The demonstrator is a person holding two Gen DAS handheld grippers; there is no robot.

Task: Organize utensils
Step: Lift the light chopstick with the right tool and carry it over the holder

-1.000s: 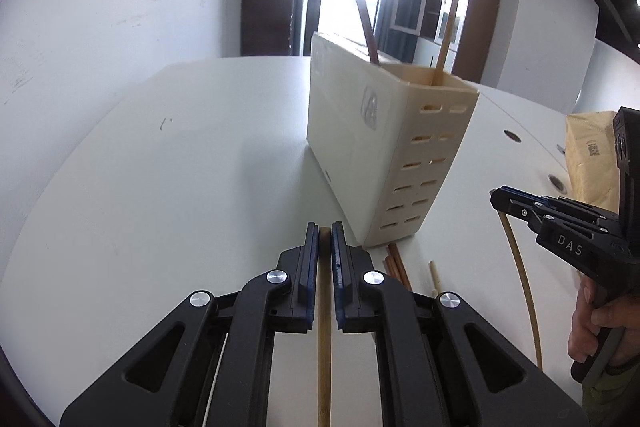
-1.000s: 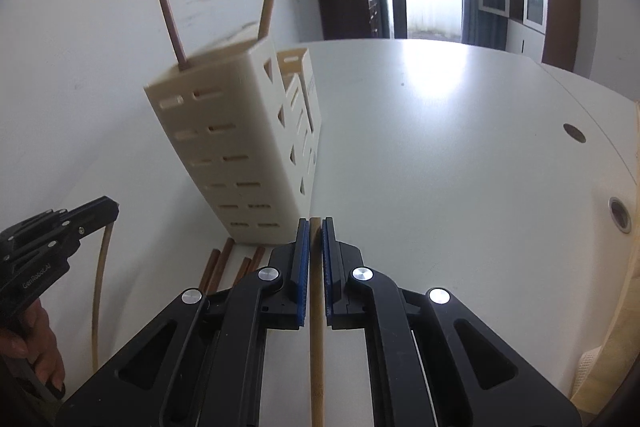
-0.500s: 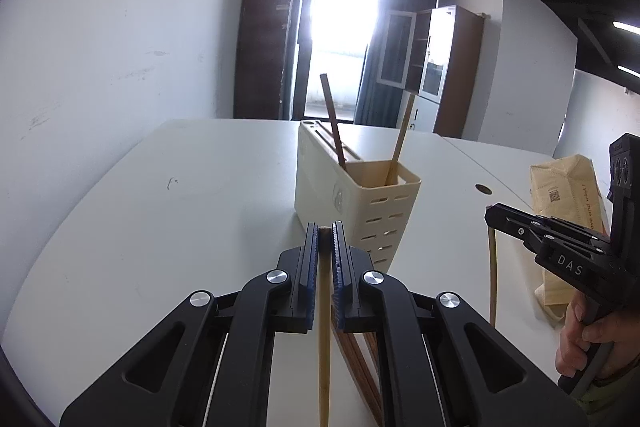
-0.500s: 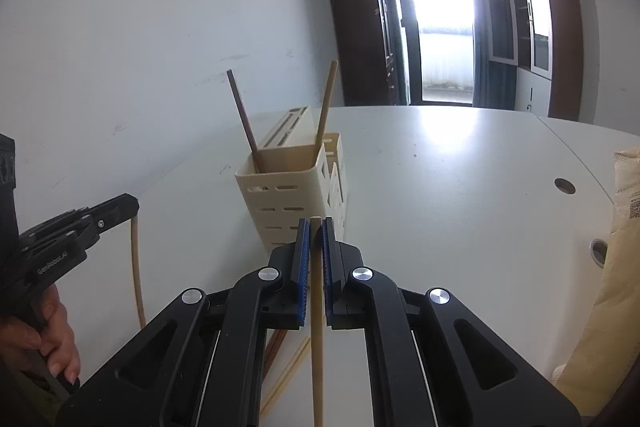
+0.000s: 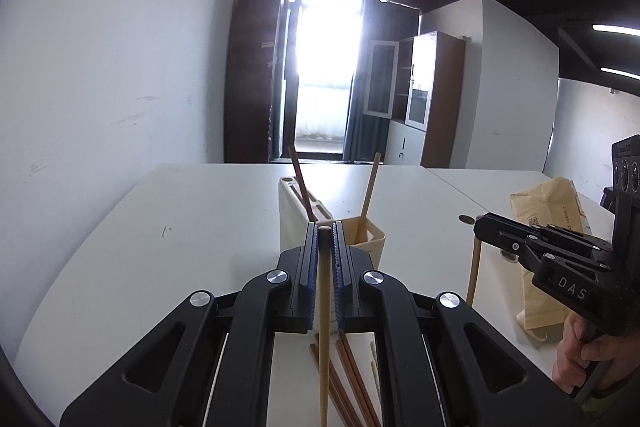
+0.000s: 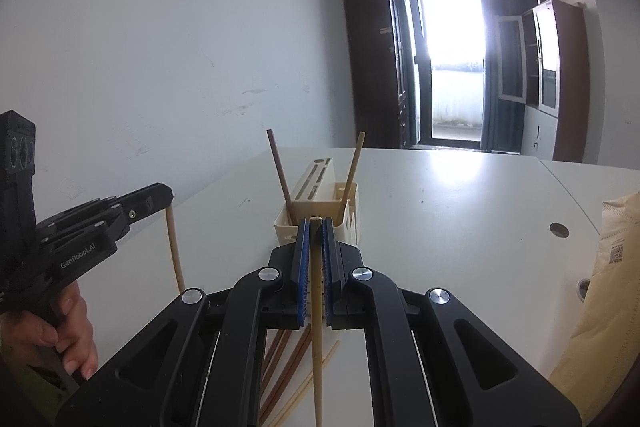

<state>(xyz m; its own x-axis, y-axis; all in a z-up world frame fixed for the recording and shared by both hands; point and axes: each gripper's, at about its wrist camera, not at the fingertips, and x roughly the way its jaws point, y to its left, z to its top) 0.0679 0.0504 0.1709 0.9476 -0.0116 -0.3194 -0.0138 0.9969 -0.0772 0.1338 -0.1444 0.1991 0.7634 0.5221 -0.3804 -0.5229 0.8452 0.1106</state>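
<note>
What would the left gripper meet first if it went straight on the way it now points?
Probably the cream utensil holder, directly ahead of the left gripper, whose jaws are shut on a light chopstick. Depth is unclear; it may pass above the rim.

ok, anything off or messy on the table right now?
Yes: loose chopsticks lie scattered on the table beside the cream holder, which holds just two, leaning apart. Each gripper is clamped on a light chopstick.
</note>
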